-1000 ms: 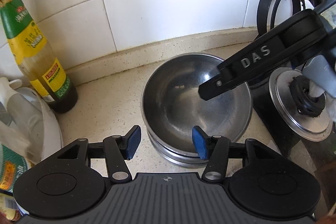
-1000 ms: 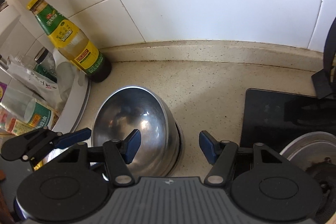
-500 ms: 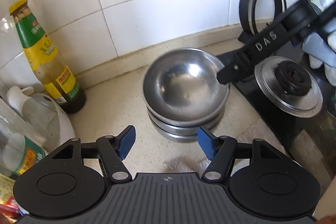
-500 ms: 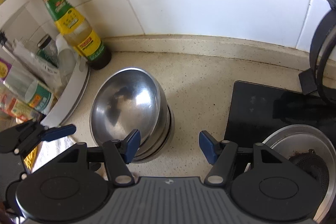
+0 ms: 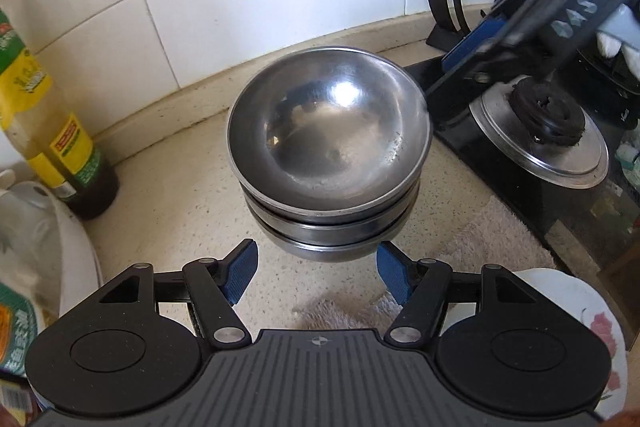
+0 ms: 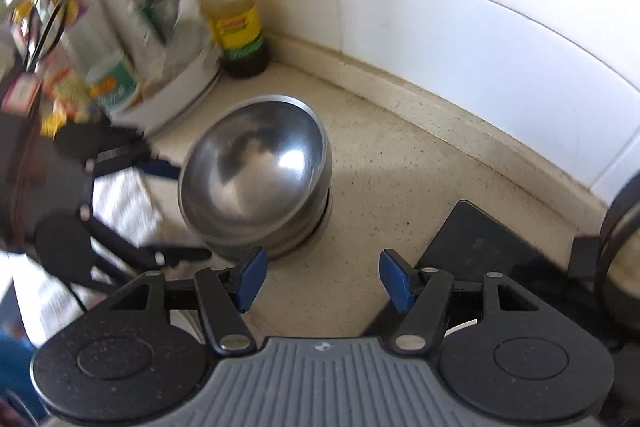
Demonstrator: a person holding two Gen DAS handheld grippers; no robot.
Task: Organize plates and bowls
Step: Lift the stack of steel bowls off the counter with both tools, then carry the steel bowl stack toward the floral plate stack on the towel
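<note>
Steel bowls, three counted by their rims, nested in one stack on the speckled counter near the tiled wall; stacking looks done. One floral plate, at the near right edge, seems still unsorted. Left gripper: jaws spread, empty, just short of the stack. Right gripper: jaws spread, empty. Nearby: one sauce bottle, one pot lid.
</note>
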